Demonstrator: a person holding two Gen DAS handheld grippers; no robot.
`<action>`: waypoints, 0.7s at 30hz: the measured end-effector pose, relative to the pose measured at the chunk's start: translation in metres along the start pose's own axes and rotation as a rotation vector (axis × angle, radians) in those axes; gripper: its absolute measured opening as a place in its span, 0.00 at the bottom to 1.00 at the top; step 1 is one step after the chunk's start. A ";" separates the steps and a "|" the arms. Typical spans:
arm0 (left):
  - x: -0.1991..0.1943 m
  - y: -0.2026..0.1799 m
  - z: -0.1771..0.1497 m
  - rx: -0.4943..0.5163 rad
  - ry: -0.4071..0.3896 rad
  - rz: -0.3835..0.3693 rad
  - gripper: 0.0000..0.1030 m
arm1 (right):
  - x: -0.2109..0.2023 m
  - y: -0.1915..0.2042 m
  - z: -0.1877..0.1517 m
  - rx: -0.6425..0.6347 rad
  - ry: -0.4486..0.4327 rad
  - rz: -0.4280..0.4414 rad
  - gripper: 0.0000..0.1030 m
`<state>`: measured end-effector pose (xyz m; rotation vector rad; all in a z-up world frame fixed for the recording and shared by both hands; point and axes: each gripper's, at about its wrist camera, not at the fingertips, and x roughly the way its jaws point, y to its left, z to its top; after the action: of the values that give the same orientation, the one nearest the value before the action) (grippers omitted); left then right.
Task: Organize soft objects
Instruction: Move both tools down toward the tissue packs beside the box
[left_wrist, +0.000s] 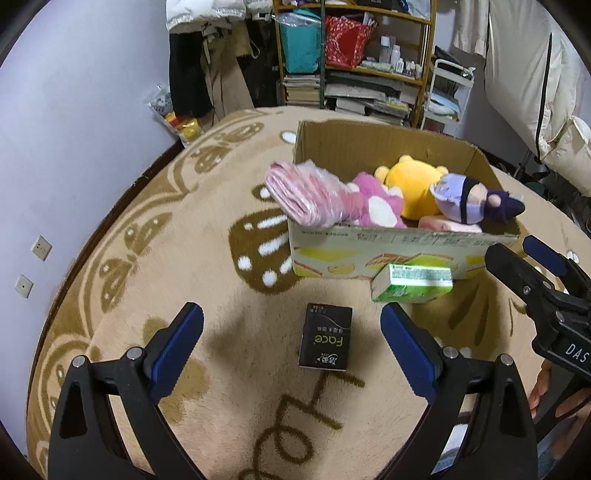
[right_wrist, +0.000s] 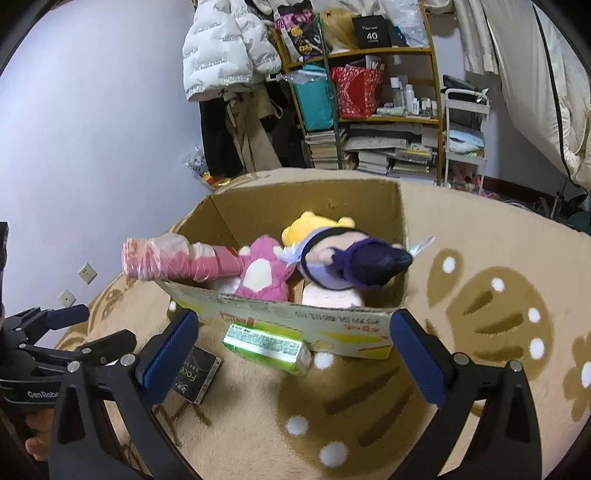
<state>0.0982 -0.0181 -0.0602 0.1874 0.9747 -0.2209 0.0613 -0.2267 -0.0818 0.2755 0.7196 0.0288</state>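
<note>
I have both tongs spread wide and empty, the left tongs (left_wrist: 291, 345) hovering over the black tissue pack (left_wrist: 325, 336) and the right tongs (right_wrist: 295, 345) lined up behind the green tissue pack (right_wrist: 267, 347). Both packs lie on the patterned blanket (left_wrist: 207, 280), which covers what looks like a bed. The green pack rests just beside the near wall of the cardboard box (left_wrist: 402, 254); the black one sits a little nearer to me, apart from it.

I judge both packs light and squashy under a slick wrapper, so I would close across the short width at the middle, firmly enough that the film doesn't slide.

The box already holds a pink plush (left_wrist: 373, 203), a yellow plush (left_wrist: 413, 184), a purple doll (left_wrist: 476, 201) and a pink wrapped bundle (left_wrist: 306, 195) that overhangs its left corner. Free space inside looks scarce, mostly toward the far wall. The blanket around the packs is open, though the two tongs work near each other, so I must keep them from colliding.
</note>
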 end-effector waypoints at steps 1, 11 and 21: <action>0.004 0.000 -0.001 0.001 0.009 -0.001 0.93 | 0.003 0.000 -0.001 0.000 0.008 0.002 1.00; 0.033 -0.003 -0.009 -0.001 0.053 -0.026 0.93 | 0.031 0.002 -0.008 0.025 0.079 0.027 1.00; 0.062 -0.005 -0.017 -0.004 0.118 -0.059 0.93 | 0.055 0.006 -0.016 0.045 0.151 0.040 1.00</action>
<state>0.1174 -0.0248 -0.1215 0.1696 1.0988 -0.2637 0.0922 -0.2104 -0.1274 0.3337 0.8651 0.0719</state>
